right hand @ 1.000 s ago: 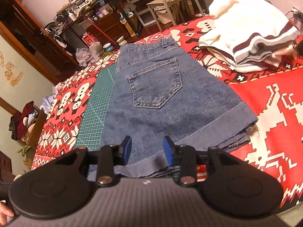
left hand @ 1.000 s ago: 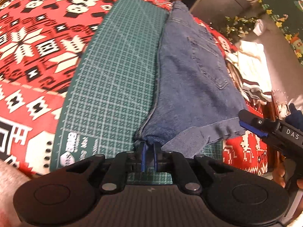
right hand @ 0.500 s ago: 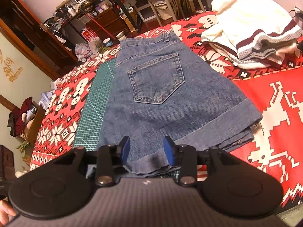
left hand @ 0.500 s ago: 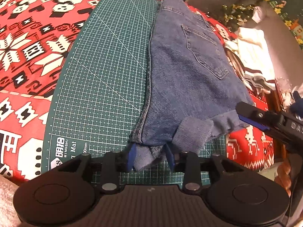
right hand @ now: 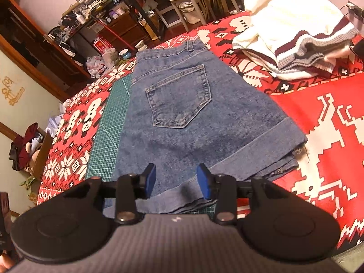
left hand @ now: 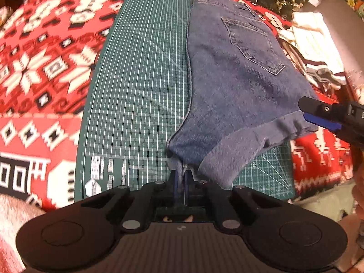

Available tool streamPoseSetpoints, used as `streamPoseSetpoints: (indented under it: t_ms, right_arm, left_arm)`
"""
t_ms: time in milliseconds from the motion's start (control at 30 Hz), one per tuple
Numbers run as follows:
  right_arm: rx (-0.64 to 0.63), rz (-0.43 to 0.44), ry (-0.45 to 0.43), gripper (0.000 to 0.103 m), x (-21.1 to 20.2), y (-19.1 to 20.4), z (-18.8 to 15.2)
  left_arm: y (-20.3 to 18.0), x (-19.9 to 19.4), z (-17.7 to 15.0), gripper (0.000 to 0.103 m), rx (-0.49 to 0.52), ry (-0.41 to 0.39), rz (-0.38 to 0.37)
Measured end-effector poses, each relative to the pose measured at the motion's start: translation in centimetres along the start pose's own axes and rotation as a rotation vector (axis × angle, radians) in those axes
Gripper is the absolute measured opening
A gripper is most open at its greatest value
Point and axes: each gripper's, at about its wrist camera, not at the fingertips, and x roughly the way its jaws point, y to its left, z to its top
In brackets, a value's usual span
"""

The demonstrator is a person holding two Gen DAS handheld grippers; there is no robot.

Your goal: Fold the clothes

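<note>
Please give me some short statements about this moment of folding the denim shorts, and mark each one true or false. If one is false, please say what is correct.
1. The left gripper is shut on fabric at the crotch corner of the denim shorts. True.
2. The right gripper is shut on the cuffed hem. False: its jaws stand open, one on each side of the hem.
3. The shorts lie partly on a green cutting mat. True.
4. The back pocket faces down, out of sight. False: it faces up and shows in both views.
5. A white knit sweater with maroon and grey stripes lies on the red patterned blanket, apart from the shorts. True.
</note>
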Motion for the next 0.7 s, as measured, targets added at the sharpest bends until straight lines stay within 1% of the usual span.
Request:
streamPoseSetpoints:
  t_ms: [67, 133, 233, 300, 367, 500, 567, 633, 667, 700]
  right_arm:
    - [0.002, 0.006, 0.005, 0.044, -0.1, 0.0, -0.1]
    - [-0.004, 0.028, 0.022, 0.045, -0.1, 0.2, -0.3]
    - [-0.020, 0.083, 0.065, 0.045, 0.1, 0.8, -0.7]
    - [-0.035, 0.134, 0.110, 0.045, 0.4, 1.6, -1.3]
    - [-0.065, 0.175, 0.146, 0.045, 0.7, 2.8, -2.0]
    - [-0.123, 0.223, 0.210, 0.045, 1.5, 5.4, -3.4]
    - [-0.140, 0.228, 0.238, 0.045, 2.1, 6.4, -4.0]
    - [-0.121, 0.218, 0.263, 0.044, 3.0, 6.9, -4.6]
    - [-0.110, 0.214, 0.274, 0.042, 3.4, 7.1, -4.9]
    - [-0.097, 0.214, 0.281, 0.036, 3.9, 7.3, -5.1]
  left_arm:
    - [0.9, -0.4, -0.2, 0.000, -0.043, 0.011, -0.022]
    - [1.7, -0.8, -0.2, 0.000, -0.085, 0.016, -0.063]
    - [2.1, -1.6, -0.4, 0.000, -0.109, -0.022, -0.125]
    - [2.5, -2.1, -0.5, 0.002, -0.130, -0.044, -0.167]
    - [2.9, -2.4, -0.5, 0.008, -0.153, -0.063, -0.213]
    - [3.7, -2.5, -0.3, 0.009, -0.206, -0.071, -0.285]
    - [3.9, -2.2, -0.1, 0.009, -0.226, -0.068, -0.301]
    - [4.1, -2.0, 0.0, 0.010, -0.249, -0.069, -0.305]
    - [4.2, -1.9, 0.1, 0.015, -0.262, -0.069, -0.304]
    - [4.4, -1.8, 0.1, 0.018, -0.274, -0.070, -0.300]
